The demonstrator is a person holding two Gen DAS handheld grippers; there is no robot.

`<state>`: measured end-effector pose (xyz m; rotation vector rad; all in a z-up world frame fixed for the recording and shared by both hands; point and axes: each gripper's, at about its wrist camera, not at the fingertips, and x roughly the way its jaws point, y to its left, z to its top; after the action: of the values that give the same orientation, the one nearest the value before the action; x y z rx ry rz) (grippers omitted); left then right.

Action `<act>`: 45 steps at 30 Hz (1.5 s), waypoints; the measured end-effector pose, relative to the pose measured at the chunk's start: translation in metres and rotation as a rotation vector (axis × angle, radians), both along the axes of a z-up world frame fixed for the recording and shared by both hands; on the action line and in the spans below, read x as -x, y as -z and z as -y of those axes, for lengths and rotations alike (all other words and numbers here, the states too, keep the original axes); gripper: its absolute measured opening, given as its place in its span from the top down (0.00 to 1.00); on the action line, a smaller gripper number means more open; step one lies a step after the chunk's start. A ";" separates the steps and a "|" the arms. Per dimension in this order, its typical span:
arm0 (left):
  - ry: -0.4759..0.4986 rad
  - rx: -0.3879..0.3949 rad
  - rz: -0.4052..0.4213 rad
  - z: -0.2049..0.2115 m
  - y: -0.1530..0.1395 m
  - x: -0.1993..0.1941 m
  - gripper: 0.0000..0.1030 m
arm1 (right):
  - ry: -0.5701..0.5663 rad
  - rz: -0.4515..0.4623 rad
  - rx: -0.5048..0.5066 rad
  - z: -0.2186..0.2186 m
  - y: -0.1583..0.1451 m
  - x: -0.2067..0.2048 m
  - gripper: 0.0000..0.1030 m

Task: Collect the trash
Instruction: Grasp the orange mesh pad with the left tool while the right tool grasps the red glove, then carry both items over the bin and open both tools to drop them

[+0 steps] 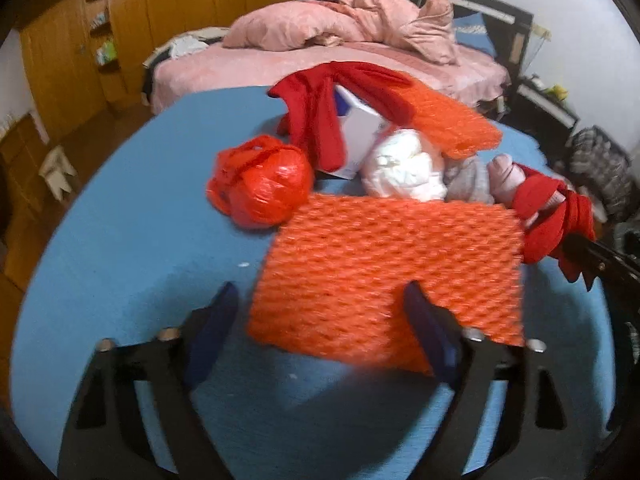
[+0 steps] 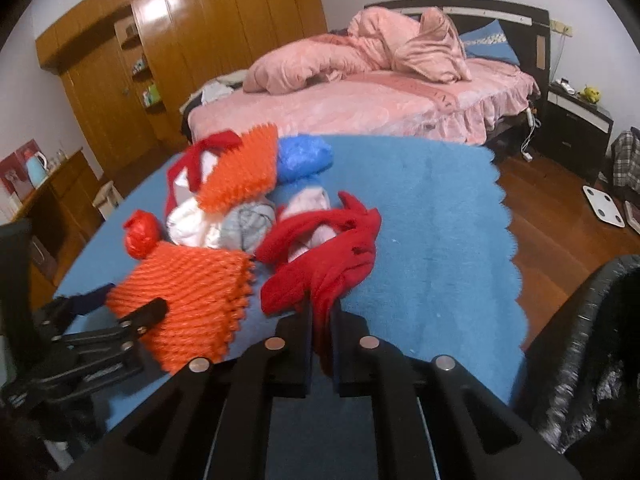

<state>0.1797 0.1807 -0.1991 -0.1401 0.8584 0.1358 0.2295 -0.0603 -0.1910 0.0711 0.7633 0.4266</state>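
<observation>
From the left wrist view, the left gripper [image 1: 320, 320] hangs over the near edge of the big orange foam-net sheet [image 1: 384, 268], its jaws apart with one finger on each side of that edge; I can't see the pads pressing, so I'd call it straddling, not gripping. Taking that sheet as the marker, a knotted red plastic bag [image 1: 262, 184] sits just beyond its far left corner, a crumpled white paper wad [image 1: 404, 176] just behind it, and a second orange net piece [image 1: 452, 120] further back, all on the blue fleece cover of the bench [image 1: 120, 220]. In the right wrist view, the right gripper [image 2: 322, 312] is clamped together on a strip of limp red fabric-like scrap [image 2: 332, 248] lying just right of the orange sheet [image 2: 188, 300], the material pinched between the fingers. A black bin bag [image 2: 592, 344] gapes well off to the right, past the bench edge. I'd judge this the pick-up step: next, the left jaws need to close on the sheet, and both loads want carrying across to that bag.
</observation>
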 end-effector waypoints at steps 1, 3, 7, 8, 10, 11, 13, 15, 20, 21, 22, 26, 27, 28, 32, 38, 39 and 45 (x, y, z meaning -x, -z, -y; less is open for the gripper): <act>0.007 0.009 0.004 0.001 0.000 0.001 0.37 | 0.003 -0.001 -0.004 0.001 -0.002 -0.001 0.93; 0.023 0.000 0.009 0.006 0.000 0.001 0.47 | 0.003 -0.002 -0.011 0.002 -0.005 -0.001 0.93; 0.067 -0.004 0.031 0.017 -0.003 0.003 0.71 | 0.001 0.021 -0.017 0.001 -0.013 -0.003 0.93; 0.074 -0.010 0.033 0.020 -0.003 0.003 0.74 | 0.000 0.024 -0.018 0.001 -0.014 -0.003 0.93; 0.078 -0.016 0.043 0.023 -0.005 0.005 0.78 | -0.002 0.028 -0.024 0.000 -0.017 -0.002 0.93; 0.075 -0.015 0.052 0.023 -0.007 0.007 0.79 | -0.005 0.032 -0.028 0.000 -0.020 -0.001 0.93; 0.068 -0.003 0.077 0.023 -0.014 0.011 0.80 | -0.011 0.044 -0.038 0.001 -0.024 0.003 0.93; 0.064 0.005 0.102 0.023 -0.025 0.014 0.80 | -0.019 0.059 -0.050 0.002 -0.031 0.003 0.93; 0.060 0.013 0.181 0.025 -0.058 0.022 0.80 | -0.054 0.109 -0.073 0.003 -0.055 0.006 0.93; 0.057 0.017 0.195 0.026 -0.066 0.023 0.80 | -0.066 0.123 -0.079 0.003 -0.062 0.007 0.93; 0.056 0.019 0.207 0.027 -0.072 0.024 0.80 | -0.072 0.133 -0.083 0.003 -0.066 0.009 0.93; 0.070 0.021 0.242 0.032 -0.094 0.029 0.80 | -0.106 0.162 -0.118 0.005 -0.087 0.014 0.93; 0.072 0.020 0.250 0.034 -0.099 0.030 0.80 | -0.112 0.168 -0.127 0.006 -0.091 0.016 0.93; 0.075 0.020 0.258 0.034 -0.104 0.031 0.80 | -0.116 0.174 -0.130 0.007 -0.095 0.017 0.93; 0.089 0.016 0.283 0.041 -0.119 0.035 0.80 | -0.120 0.201 -0.137 0.012 -0.111 0.024 0.93; 0.135 0.022 0.311 0.059 -0.135 0.041 0.80 | -0.084 0.238 -0.138 0.033 -0.129 0.037 0.93; 0.148 0.026 0.318 0.065 -0.138 0.042 0.80 | -0.071 0.243 -0.136 0.041 -0.132 0.040 0.93; 0.247 0.052 0.327 0.110 -0.144 0.042 0.80 | 0.028 0.243 -0.109 0.098 -0.134 0.062 0.93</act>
<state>0.1373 0.0708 -0.0547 -0.1005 0.5475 -0.1385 0.1680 -0.1582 -0.0571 0.1293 0.4995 0.4406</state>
